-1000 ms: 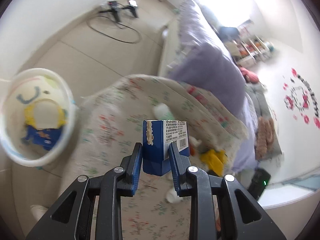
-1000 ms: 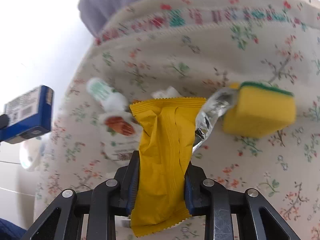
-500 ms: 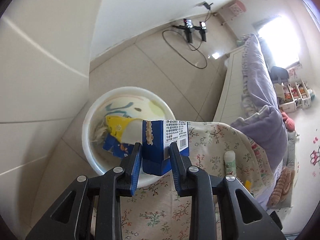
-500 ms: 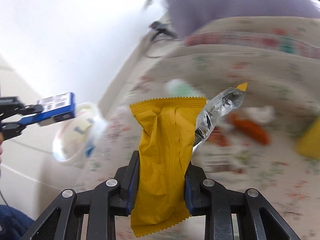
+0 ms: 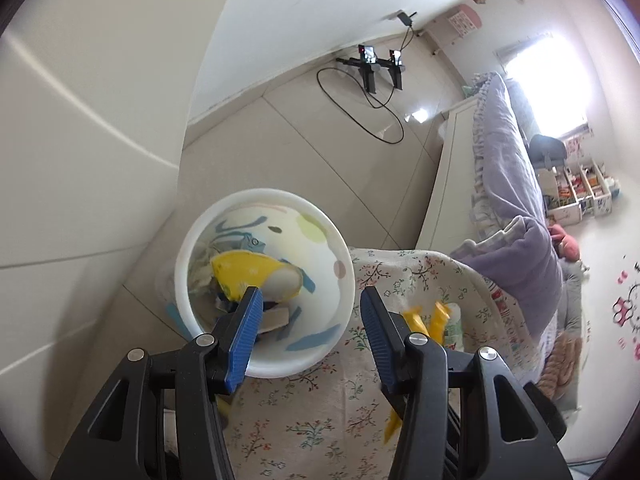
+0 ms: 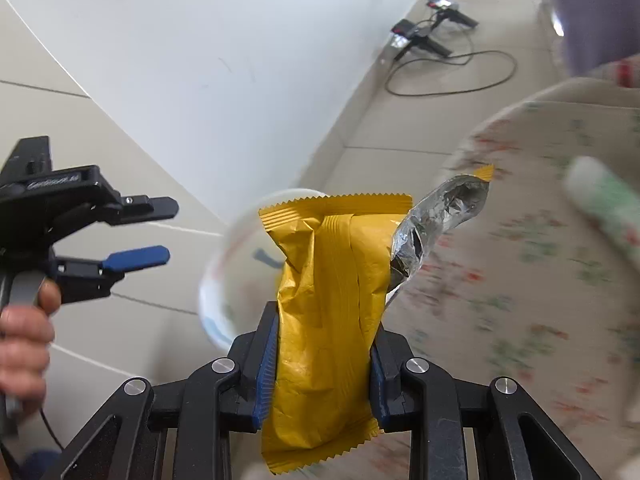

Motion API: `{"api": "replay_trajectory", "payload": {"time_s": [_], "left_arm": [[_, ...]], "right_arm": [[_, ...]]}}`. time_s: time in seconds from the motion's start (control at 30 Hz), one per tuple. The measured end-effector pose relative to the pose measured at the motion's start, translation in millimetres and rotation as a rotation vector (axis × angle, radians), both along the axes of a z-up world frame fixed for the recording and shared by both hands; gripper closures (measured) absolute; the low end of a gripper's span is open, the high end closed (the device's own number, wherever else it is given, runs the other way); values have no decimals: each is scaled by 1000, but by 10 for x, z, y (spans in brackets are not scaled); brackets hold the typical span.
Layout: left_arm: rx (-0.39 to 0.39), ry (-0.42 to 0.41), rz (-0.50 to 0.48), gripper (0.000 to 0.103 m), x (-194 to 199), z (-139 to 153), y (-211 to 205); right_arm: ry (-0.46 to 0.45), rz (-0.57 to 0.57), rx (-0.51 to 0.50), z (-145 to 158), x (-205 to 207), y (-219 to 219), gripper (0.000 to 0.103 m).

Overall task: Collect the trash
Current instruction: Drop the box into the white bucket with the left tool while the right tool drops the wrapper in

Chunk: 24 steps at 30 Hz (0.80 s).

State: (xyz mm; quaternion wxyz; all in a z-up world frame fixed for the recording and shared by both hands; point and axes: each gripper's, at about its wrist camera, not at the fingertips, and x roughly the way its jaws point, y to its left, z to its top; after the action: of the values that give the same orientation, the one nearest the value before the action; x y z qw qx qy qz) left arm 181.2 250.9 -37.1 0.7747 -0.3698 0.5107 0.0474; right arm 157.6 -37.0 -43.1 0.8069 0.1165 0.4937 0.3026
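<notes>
Over the round white plastic bin [image 5: 344, 276] the left gripper [image 5: 310, 328] gapes empty; the right gripper [image 6: 322, 354] pinches a crinkled yellow foil snack wrapper [image 6: 332, 312], whose limp top might snag the rim and spill.

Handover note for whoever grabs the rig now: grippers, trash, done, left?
Left hand-held gripper: open, empty, over the white bin.
Right hand-held gripper: shut on the yellow wrapper, beside the bin.
Done: bin already holds a yellow bag and other scraps.
Left: drop the wrapper in the bin; a green-and-white tube lies on the floral cloth, possibly more trash.
</notes>
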Motion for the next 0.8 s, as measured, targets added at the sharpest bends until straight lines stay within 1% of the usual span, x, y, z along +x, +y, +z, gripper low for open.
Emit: {"api": "replay_trajectory", "payload": {"time_s": [0.13,0.27,0.43,0.53,0.67,0.73,0.77,0.8], "left_arm": [[17,-43,8,49,-47,118,36],[63,-61,28,49,-84,189,80],[138,-50,16,49,-82,227,54],[152,-38,27,49,-87,217,93],[179,-17,44,49,-102,199,138],[181,-7,49,49,-105,189,165],[185,-6,53,49,-109,190,168],[199,-5,58,49,-114,197,176]], "right_arm": [[4,34,14,-61,95,400,68],[10,59,11,-168,226,783,67],[30,91,8,-305,306,1131,66],[43,113,18,-400,333,1299,65],[85,122,34,-570,365,1478,62],[98,124,29,-645,372,1550,56],[107,125,22,-690,386,1574,47],[113,120,14,-715,389,1579,42]]}}
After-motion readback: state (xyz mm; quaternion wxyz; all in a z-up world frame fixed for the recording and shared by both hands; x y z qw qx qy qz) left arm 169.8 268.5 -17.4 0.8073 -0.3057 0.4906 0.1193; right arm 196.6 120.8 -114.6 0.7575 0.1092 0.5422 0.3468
